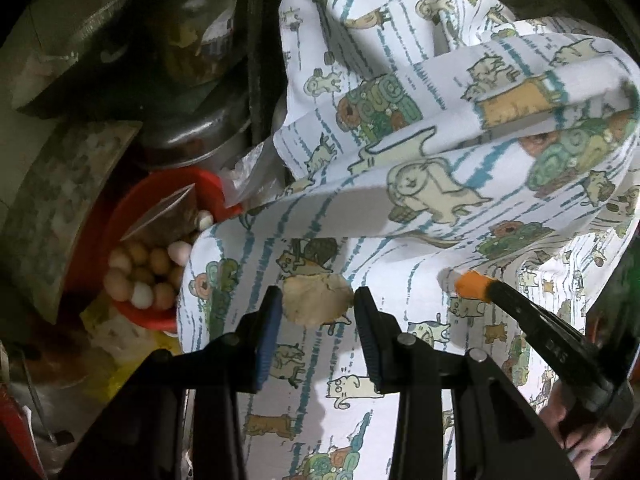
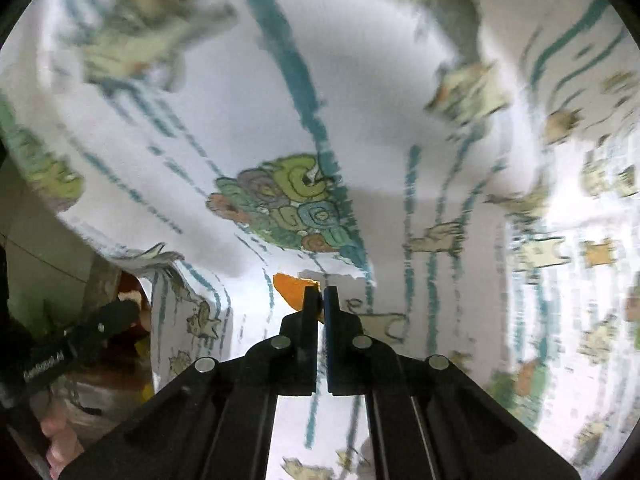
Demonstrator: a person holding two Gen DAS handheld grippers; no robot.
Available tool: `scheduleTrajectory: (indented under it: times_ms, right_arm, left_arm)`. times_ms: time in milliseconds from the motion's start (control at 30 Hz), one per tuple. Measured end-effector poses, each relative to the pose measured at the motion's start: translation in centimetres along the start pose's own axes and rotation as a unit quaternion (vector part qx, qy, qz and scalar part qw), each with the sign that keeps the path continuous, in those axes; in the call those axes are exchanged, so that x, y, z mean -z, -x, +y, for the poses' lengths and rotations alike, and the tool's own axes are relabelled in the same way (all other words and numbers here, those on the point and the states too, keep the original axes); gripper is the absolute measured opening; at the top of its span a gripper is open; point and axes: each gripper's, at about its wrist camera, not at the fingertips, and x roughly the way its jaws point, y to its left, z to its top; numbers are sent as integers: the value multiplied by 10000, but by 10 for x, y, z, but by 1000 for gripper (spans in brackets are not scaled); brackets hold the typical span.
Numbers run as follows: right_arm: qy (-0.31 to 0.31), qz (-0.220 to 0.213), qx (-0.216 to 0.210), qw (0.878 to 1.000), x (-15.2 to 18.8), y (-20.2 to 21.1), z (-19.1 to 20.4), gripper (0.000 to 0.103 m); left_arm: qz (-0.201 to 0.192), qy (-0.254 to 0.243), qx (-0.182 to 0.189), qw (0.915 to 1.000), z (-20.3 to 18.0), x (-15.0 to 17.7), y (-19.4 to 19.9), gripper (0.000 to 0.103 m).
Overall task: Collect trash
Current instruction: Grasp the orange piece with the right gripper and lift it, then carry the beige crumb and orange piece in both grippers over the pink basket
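Both tongs work over a cat-printed cloth (image 1: 420, 208). From the left wrist, the left gripper (image 1: 318, 300) is clamped on a pale, crinkled scrap (image 1: 316, 298), likely dry peel, pinched between its pads just above the cloth. At right, the right gripper (image 1: 476, 286) reaches in with an orange peel (image 1: 470, 284) at its tip. Far left, a red bowl (image 1: 132, 208) of small eggs (image 1: 140, 272) sits beside the cloth's edge, with a metal lid (image 1: 192, 136) behind it. On the right gripper's arm a short embossed marking shows, too blurred to read.

From the right wrist, the right gripper (image 2: 321, 292) is clenched on the orange peel (image 2: 290, 286), most of which sticks out to the left of the pads. At near left the left gripper (image 2: 120, 308) is visible; its arm carries a white label, too small to read.

Risk: the thin scrap could crumble or slip under a tight squeeze, and either tong might snag the loose cloth and drag it against the eggs.
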Motion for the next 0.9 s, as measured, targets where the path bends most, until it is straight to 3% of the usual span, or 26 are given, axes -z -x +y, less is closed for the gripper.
scheduleTrajectory:
  times_ms: [133, 233, 300, 467, 633, 900]
  right_arm:
    - [99, -132, -49, 9999, 18, 24, 2, 3]
    - [-14, -546, 47, 9985, 26, 49, -1, 3]
    - [-3, -532, -11, 9986, 24, 57, -3, 3]
    - [315, -1010, 413, 9935, 24, 104, 1, 3]
    - [449, -1073, 320, 9927, 28, 161, 1, 3]
    - [290, -1812, 310, 9825, 69, 262, 8, 3]
  left_arm:
    - [-87, 6, 44, 10000, -1, 4, 10, 35]
    - [-161, 18, 66, 9998, -2, 7, 18, 35]
    - [-236, 15, 53, 9997, -3, 10, 25, 35]
    - [-457, -60, 157, 9988, -11, 24, 54, 35]
    - [-737, -165, 372, 9964, -24, 36, 104, 35]
    - [-1381, -552, 317, 9884, -49, 78, 186, 35]
